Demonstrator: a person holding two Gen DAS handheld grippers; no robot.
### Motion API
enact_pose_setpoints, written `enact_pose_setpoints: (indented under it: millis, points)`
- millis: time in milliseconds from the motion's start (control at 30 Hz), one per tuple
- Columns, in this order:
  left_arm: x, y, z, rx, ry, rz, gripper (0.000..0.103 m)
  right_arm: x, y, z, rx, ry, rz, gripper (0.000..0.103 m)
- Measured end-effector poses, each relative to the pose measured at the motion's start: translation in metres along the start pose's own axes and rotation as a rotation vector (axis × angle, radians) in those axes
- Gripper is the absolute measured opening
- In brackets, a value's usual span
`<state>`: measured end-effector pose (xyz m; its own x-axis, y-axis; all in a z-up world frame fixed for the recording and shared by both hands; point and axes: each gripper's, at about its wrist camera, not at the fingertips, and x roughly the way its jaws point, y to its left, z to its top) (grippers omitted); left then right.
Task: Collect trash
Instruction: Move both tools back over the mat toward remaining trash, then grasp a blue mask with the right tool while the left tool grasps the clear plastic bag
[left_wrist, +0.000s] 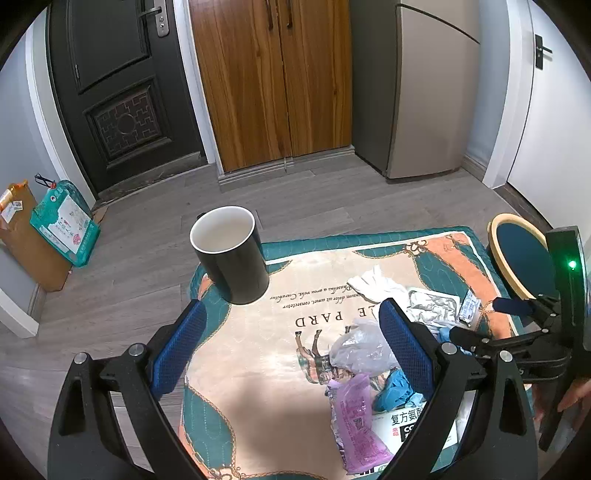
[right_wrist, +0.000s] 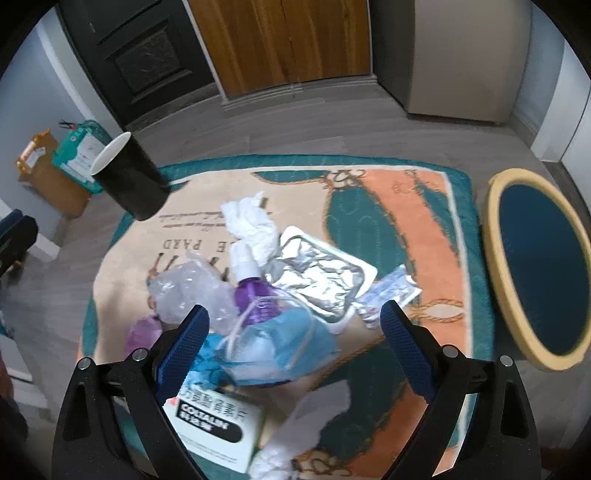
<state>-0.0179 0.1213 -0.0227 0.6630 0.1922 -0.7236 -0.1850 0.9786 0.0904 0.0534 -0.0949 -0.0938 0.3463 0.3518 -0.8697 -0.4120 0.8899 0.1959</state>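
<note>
A pile of trash lies on a patterned table mat (right_wrist: 424, 229): white crumpled tissue (right_wrist: 251, 221), a foil tray (right_wrist: 321, 273), clear plastic (right_wrist: 188, 288), a purple spray bottle (right_wrist: 255, 295), a blue face mask (right_wrist: 273, 343), a white medicine box (right_wrist: 214, 428) and a purple packet (left_wrist: 356, 417). A black cup with a white inside (left_wrist: 231, 254) stands at the mat's far left corner. My left gripper (left_wrist: 291, 325) is open and empty above the mat, right of the cup. My right gripper (right_wrist: 293, 321) is open over the mask. It also shows in the left wrist view (left_wrist: 480, 325).
A round blue stool with a tan rim (right_wrist: 539, 266) stands right of the table. A cardboard box (left_wrist: 29, 236) and a green package (left_wrist: 66, 225) sit on the floor at left. A dark door, wooden cabinet and fridge (left_wrist: 424, 92) line the far wall.
</note>
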Motion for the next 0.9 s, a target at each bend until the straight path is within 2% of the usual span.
enact_pose_setpoints:
  millis: [267,367,433,500,533,600,633,700,900]
  points:
    - [0.015,0.006,-0.005,-0.001,0.034,0.018,0.093,0.017,0.012,-0.004,-0.050,0.013,0.023,0.093]
    - [0.024,0.008,-0.007,0.002,0.056,0.030,0.093,0.023,0.015,-0.004,-0.075,0.031,0.004,0.091]
    - [0.028,0.010,-0.007,-0.003,0.064,0.030,0.093,0.026,0.015,-0.004,-0.080,0.049,-0.010,0.080]
    - [0.032,0.011,-0.008,-0.005,0.072,0.030,0.093,0.030,0.012,-0.007,-0.066,0.091,0.003,0.060]
    - [0.034,0.011,-0.008,-0.006,0.075,0.029,0.093,0.030,0.011,-0.008,-0.061,0.103,0.004,0.055]
    - [0.041,0.009,-0.011,-0.007,0.091,0.017,0.093,0.027,0.006,-0.010,-0.047,0.117,0.020,0.033]
    - [0.044,0.008,-0.012,-0.006,0.098,0.013,0.093,0.024,0.004,-0.010,-0.038,0.111,0.032,0.030]
    - [0.050,0.003,-0.015,0.006,0.114,0.007,0.093,0.017,-0.003,-0.008,-0.017,0.095,0.048,0.017]
    - [0.070,-0.030,-0.024,0.086,0.155,-0.065,0.093,-0.009,-0.034,0.000,0.061,0.031,0.080,0.016]
